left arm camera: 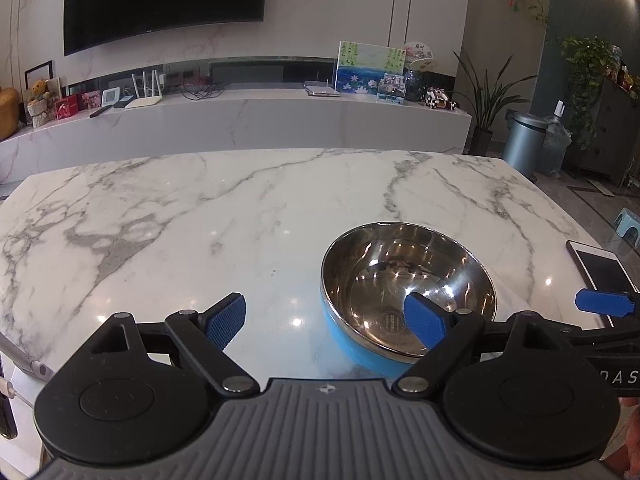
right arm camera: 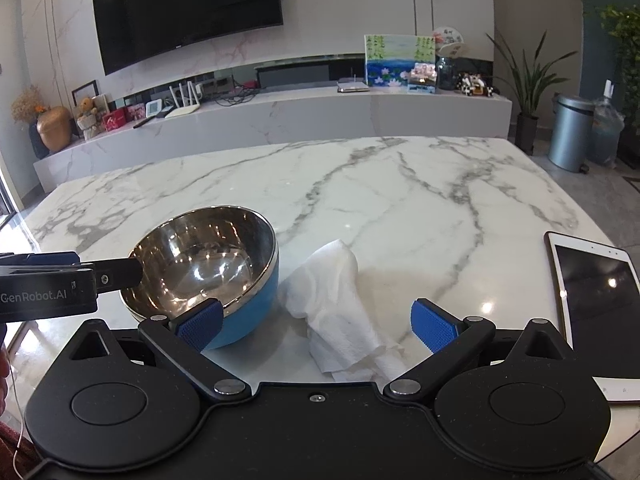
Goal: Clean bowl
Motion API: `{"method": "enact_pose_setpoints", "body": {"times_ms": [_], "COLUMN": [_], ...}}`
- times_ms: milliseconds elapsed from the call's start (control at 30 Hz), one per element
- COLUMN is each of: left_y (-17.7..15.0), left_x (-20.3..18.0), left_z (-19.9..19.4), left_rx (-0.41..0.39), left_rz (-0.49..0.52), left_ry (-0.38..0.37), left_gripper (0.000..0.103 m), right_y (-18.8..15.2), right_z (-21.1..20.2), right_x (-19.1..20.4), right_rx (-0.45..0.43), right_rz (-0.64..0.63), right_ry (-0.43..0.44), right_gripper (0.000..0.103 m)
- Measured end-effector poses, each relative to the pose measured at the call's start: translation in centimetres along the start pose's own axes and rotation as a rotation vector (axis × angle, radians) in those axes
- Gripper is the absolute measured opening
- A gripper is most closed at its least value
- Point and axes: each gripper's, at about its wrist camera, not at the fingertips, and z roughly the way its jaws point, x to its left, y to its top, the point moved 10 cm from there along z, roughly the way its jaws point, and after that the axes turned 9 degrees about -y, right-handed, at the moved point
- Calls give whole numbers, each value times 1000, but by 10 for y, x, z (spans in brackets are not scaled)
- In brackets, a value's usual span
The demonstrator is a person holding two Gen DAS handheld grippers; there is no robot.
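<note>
A steel bowl with a blue outside sits tilted on the marble table. My left gripper is open, its right finger lying over the bowl's near rim and inside, its left finger over bare table. In the right wrist view the bowl is at the left, with the left gripper reaching to its rim. A crumpled white tissue lies beside the bowl, between the spread fingers of my open right gripper. Nothing is held.
A white tablet lies flat at the table's right edge, close to the right gripper. Beyond the table stand a low marble shelf with ornaments, a wall screen, a bin and plants.
</note>
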Motion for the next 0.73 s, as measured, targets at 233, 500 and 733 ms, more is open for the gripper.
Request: {"method": "enact_pose_setpoints", "body": {"times_ms": [233, 500, 733], "left_y": [-2, -3, -3], "left_x": [-3, -4, -2], "left_z": [3, 4, 4], "left_rx": [17, 15, 17], "left_rz": [-11, 10, 4], "left_ry": [-15, 20, 29], "left_gripper": [86, 86, 86], "right_y": [1, 0, -2], "right_z": [0, 0, 0], "right_x": [-2, 1, 2], "right_rx": [-2, -3, -5], "right_rz": [3, -10, -13], "right_ry": [3, 3, 4], "right_gripper": [100, 100, 100]}}
